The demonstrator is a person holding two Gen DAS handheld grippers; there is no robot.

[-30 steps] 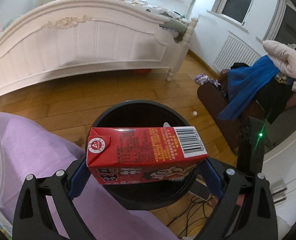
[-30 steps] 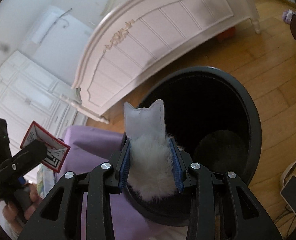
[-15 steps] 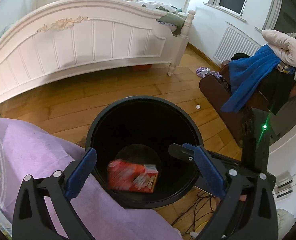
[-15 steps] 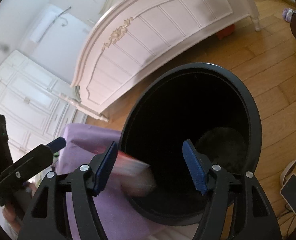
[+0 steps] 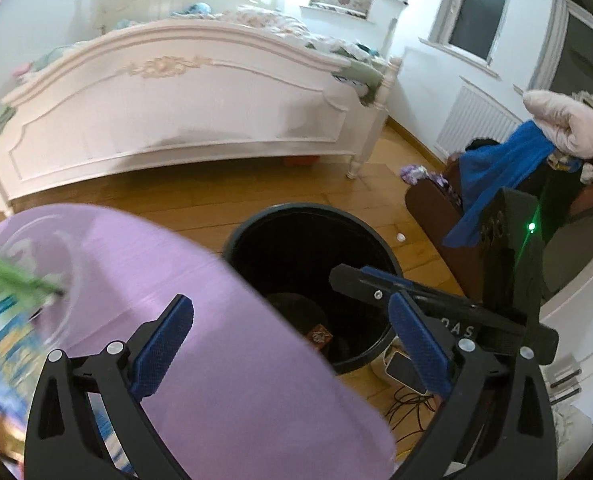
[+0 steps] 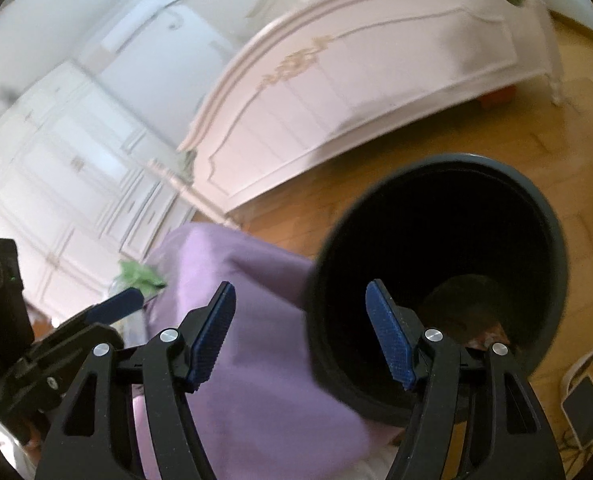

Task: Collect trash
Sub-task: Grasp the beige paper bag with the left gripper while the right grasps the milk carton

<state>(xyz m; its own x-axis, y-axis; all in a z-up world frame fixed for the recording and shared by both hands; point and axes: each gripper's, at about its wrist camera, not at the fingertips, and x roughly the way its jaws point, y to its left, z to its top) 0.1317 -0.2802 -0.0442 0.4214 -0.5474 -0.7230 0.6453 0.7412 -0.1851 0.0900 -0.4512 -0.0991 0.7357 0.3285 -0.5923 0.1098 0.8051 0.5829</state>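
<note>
Now both tools, left tool and right tool, gape empty (ribbed blue pads) above the round black bin.

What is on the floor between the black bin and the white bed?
Only bare wooden floor lies between the bin and the bed; the left wrist view shows it best.

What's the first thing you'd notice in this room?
The big black bin on the wooden floor, with a red carton lying at its bottom. Behind it stands a white bed with gold trim, and a purple cloth spreads in front, beside the bin.
</note>
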